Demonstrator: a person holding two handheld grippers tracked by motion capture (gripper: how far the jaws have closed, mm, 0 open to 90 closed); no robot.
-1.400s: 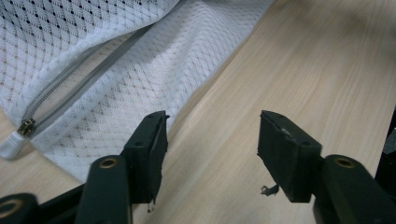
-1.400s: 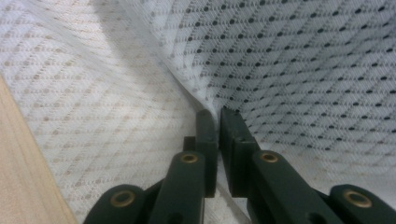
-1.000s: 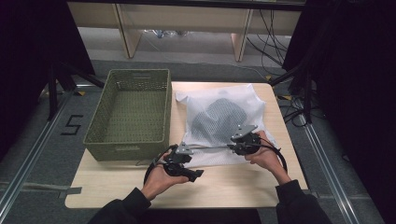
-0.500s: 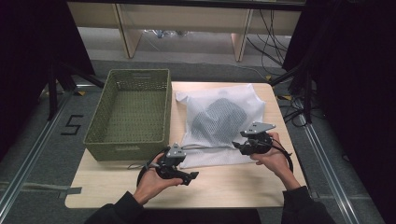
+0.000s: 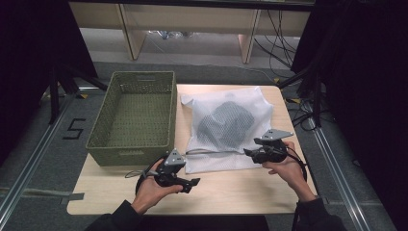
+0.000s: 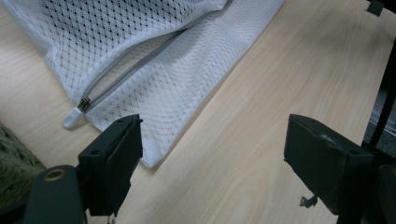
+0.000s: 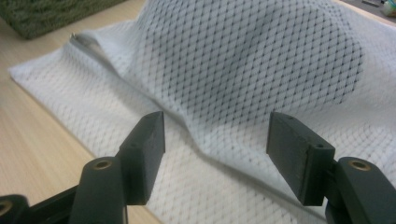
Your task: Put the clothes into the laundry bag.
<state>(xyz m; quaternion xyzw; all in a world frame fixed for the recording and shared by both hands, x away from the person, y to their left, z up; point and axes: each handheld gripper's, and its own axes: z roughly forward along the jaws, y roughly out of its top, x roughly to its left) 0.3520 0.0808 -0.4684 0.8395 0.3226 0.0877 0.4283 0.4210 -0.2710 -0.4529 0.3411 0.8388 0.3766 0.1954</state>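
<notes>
A white mesh laundry bag (image 5: pixel 230 130) lies flat on the light wooden desk (image 5: pixel 231 192), with a dark bundle of cloth (image 5: pixel 225 120) showing through its netting. Just to its left stands an olive-green woven basket (image 5: pixel 132 115), its near end close to the bag's zip corner.

The left hand-held gripper (image 5: pixel 185 182) is held in the person's left hand (image 5: pixel 151 185) near the front edge of the desk, just in front of the basket and beside the bag's near left corner. Its jaws stand wide apart with nothing between them. In the left gripper view (image 6: pixel 212 163) they hang over bare wood, and the bag's grey zip (image 6: pixel 135 70) with its metal pull (image 6: pixel 83 103) lies just beyond the left jaw.

The right hand-held gripper (image 5: pixel 250 153) is held in the right hand (image 5: pixel 284 166) at the bag's near right side. Its jaws are also spread apart and hold nothing. In the right gripper view (image 7: pixel 215 149) they point over the mesh, towards the raised hump where the dark cloth sits.
</notes>
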